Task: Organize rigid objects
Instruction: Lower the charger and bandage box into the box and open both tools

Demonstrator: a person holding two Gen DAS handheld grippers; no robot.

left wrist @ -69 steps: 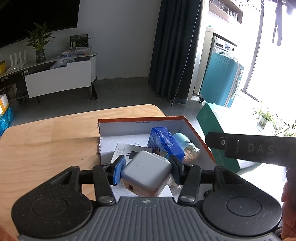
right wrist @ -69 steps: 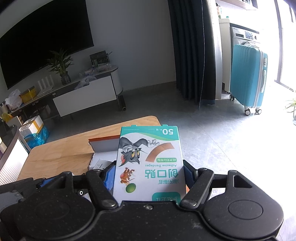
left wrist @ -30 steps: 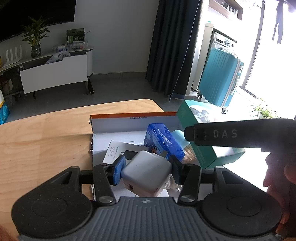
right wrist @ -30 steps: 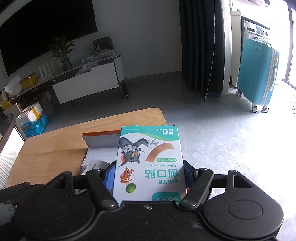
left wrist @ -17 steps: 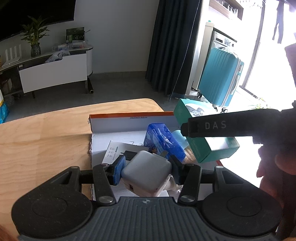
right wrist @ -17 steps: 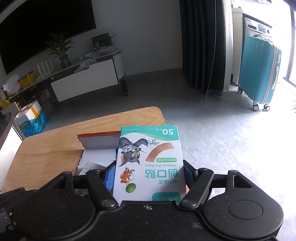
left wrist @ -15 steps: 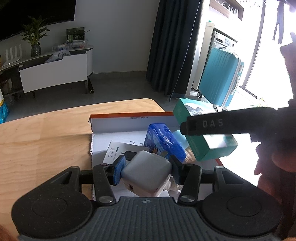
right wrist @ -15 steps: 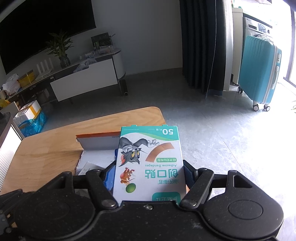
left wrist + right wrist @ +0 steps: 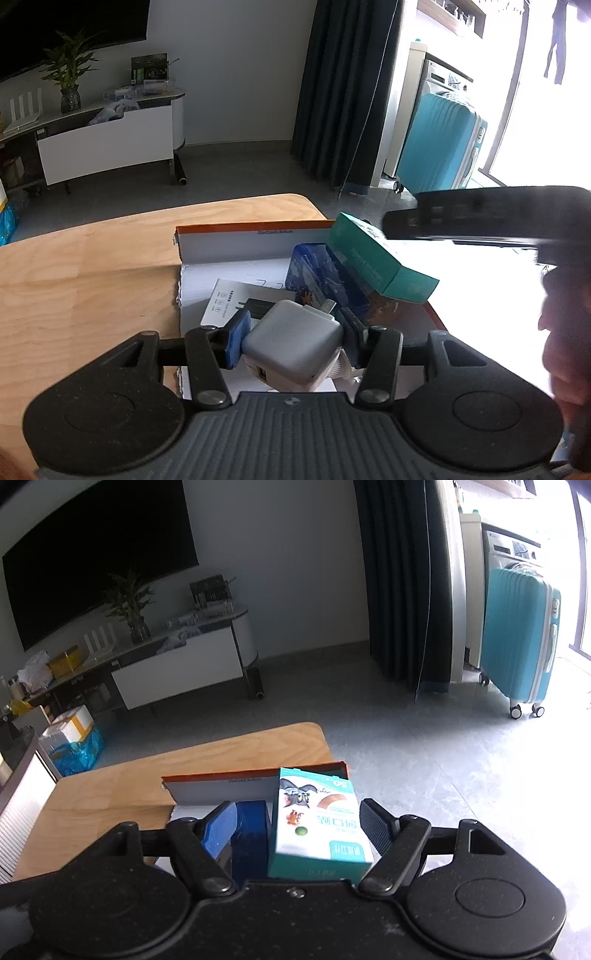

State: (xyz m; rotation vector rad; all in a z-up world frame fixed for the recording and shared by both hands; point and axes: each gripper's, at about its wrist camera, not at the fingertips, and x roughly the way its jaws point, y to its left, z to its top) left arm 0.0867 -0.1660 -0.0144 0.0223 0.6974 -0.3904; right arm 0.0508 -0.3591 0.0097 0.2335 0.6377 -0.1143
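Nearest the left camera, the left gripper (image 9: 293, 341) is clamped on one white charger (image 9: 291, 341), held over the near end of the open cardboard box (image 9: 251, 240). In the right view the right gripper (image 9: 299, 830) stands wide open with nothing between its pads; the single bandage box (image 9: 317, 819) lies tilted beyond it, resting against one blue packet (image 9: 251, 834) in the box (apparently just let go). One white leaflet (image 9: 221, 302) lies on the box floor. The step in hand looks like loading; next, the charger needs lowering into the free space by the leaflet before its grip opens. Beyond, the wooden table (image 9: 92, 258).
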